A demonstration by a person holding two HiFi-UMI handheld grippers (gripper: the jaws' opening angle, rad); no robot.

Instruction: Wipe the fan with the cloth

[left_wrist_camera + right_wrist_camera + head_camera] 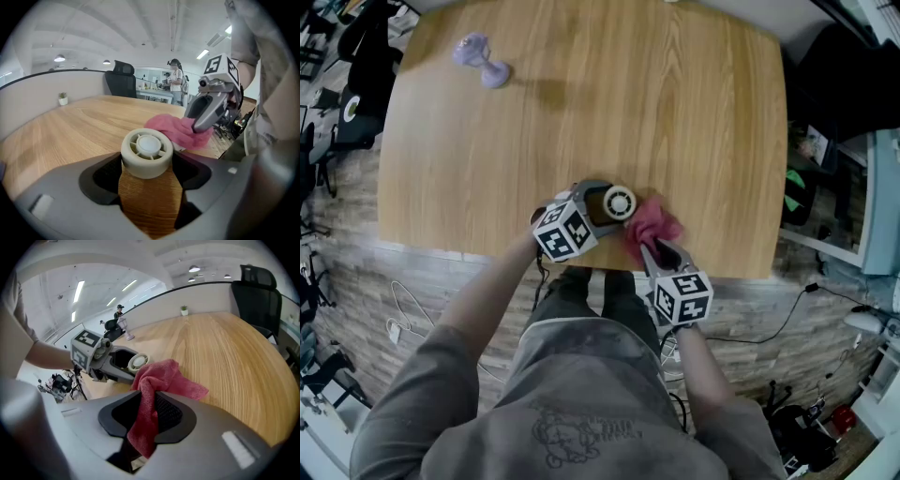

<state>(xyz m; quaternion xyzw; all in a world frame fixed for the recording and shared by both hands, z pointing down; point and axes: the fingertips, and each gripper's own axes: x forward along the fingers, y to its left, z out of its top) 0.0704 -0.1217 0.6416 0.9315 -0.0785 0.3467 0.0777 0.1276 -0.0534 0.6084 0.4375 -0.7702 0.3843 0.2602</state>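
While the small white fan (619, 202) is gripped by the left claw (600, 208) at the lower centre of the head view, near the table's (581, 94) front edge, the pink cloth (654, 225) is clamped in the right claw (660, 251). The cloth is seen just right of the fan's upturned round face, so only a short leftward sweep seems needed.

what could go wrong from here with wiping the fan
The fan sits only at the tips of the left gripper, so a firm push from the cloth might twist it loose. It is close to the table's near edge, so a slip could send it off. Loose folds beyond the right gripper might snag on the fan.
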